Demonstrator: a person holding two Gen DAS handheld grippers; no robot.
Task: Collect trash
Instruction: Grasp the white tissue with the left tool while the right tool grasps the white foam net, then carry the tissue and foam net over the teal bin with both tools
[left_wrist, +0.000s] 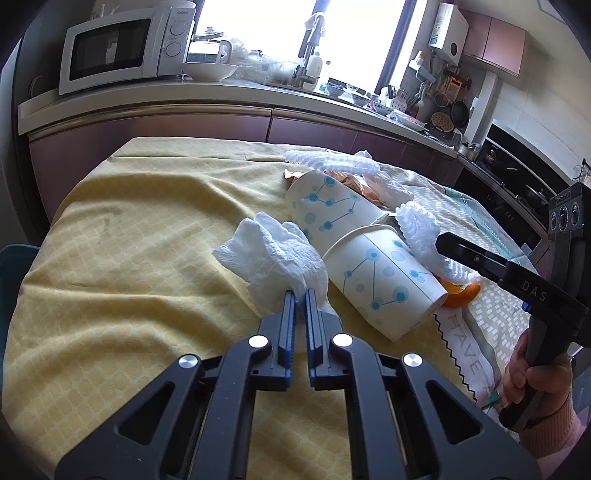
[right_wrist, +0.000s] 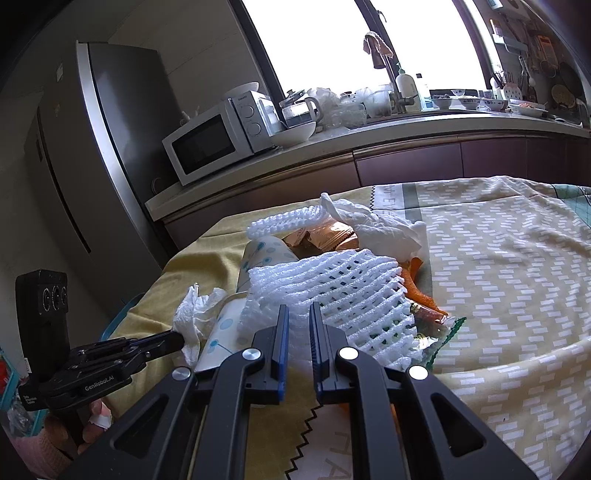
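Pickup is in hand: left gripper (left_wrist: 300, 295) clamps the crumpled tissue (left_wrist: 271, 254) mid-table, right gripper (right_wrist: 298, 314) pinches the foam net (right_wrist: 332, 291) beside it; next, probably lifting both clear.

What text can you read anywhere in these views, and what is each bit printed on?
"DAS": on the right claw's black arm.
"GenRobot.AI": on the left claw's body.
"Galanz": on the microwave, small.
"HAVE": on the patterned cloth; the rest is cut off.
Small side label on the left claw's body: too small to read.
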